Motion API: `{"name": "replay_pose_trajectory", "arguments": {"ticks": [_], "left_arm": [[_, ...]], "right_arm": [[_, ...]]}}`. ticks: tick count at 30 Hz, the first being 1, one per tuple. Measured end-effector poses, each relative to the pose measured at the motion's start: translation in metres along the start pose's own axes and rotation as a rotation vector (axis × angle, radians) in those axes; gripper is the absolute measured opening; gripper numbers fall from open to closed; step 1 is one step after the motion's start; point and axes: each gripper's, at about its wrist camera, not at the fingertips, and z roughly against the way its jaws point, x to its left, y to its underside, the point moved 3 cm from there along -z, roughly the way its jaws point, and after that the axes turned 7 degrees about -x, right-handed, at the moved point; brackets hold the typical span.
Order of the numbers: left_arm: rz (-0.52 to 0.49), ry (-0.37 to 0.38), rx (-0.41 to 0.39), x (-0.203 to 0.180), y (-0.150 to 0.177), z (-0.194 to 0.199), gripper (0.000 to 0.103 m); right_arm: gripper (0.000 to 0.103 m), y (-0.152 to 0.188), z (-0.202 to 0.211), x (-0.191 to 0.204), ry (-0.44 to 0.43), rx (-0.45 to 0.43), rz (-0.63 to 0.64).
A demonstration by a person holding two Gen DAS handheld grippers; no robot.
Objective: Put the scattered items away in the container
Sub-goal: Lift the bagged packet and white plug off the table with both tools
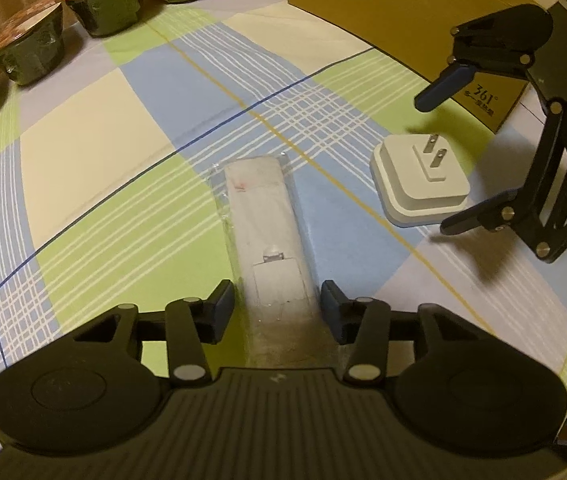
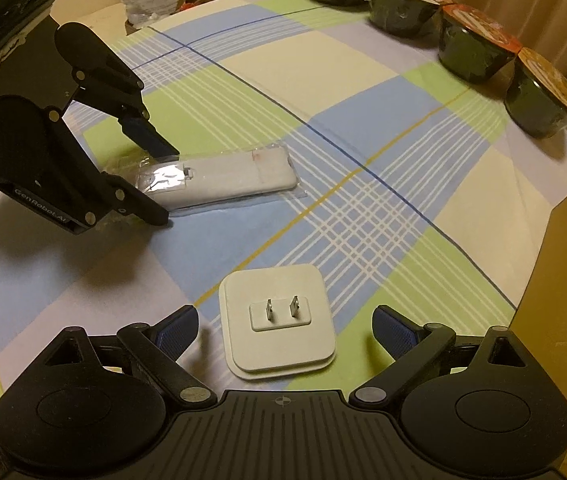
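My left claw (image 1: 277, 306) is spread wide, straddling the near end of the wrapped white remote (image 1: 267, 216), whose long axis runs straight ahead on the bench (image 1: 95, 128). My right claw (image 2: 283, 332) gapes around the plug adapter (image 2: 279, 320), prongs up.

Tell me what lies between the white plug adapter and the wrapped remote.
Only bare checked tablecloth lies between the plug adapter and the wrapped remote, shown in the right wrist view.
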Motion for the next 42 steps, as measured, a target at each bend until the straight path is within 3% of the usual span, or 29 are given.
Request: {"name": "replay_pose_trajectory", "arguments": {"ticks": [4, 10, 15, 19, 20, 21, 22, 35, 37, 42], "left_arm": [[0.036, -0.009, -0.008, 0.007, 0.001, 0.000, 0.046], [0.071, -0.024, -0.001, 0.014, -0.001, 0.000, 0.034], [0.010, -0.022, 0.006, 0.005, 0.000, 0.002, 0.033], [0.020, -0.014, -0.004, 0.004, 0.005, 0.005, 0.033], [0.019, -0.015, -0.007, 0.003, 0.005, 0.005, 0.033], [0.019, -0.016, -0.008, 0.002, 0.006, 0.006, 0.033], [0.020, -0.014, -0.007, 0.001, 0.006, 0.006, 0.033], [0.023, -0.012, -0.001, 0.000, 0.007, 0.006, 0.038], [0.028, -0.012, -0.001, 0.000, 0.007, 0.005, 0.038], [0.024, -0.019, 0.011, -0.004, 0.005, 0.005, 0.033]], "right_arm": [[0.099, 0.000, 0.000, -0.001, -0.002, -0.003, 0.000], [0.098, 0.001, -0.003, 0.000, -0.008, -0.002, 0.006], [0.098, 0.000, -0.002, 0.002, -0.022, -0.006, 0.011], [0.098, 0.001, -0.004, 0.001, -0.023, -0.002, 0.010], [0.094, 0.002, -0.004, 0.001, -0.024, 0.000, 0.006], [0.083, 0.002, -0.005, 0.000, -0.027, 0.005, 0.002], [0.081, 0.002, -0.007, -0.001, -0.030, 0.014, -0.004], [0.081, 0.004, -0.019, -0.001, -0.038, 0.032, -0.023], [0.069, 0.004, -0.019, -0.002, -0.051, 0.034, -0.040], [0.068, 0.004, -0.017, 0.003, -0.038, 0.050, -0.033]]}}
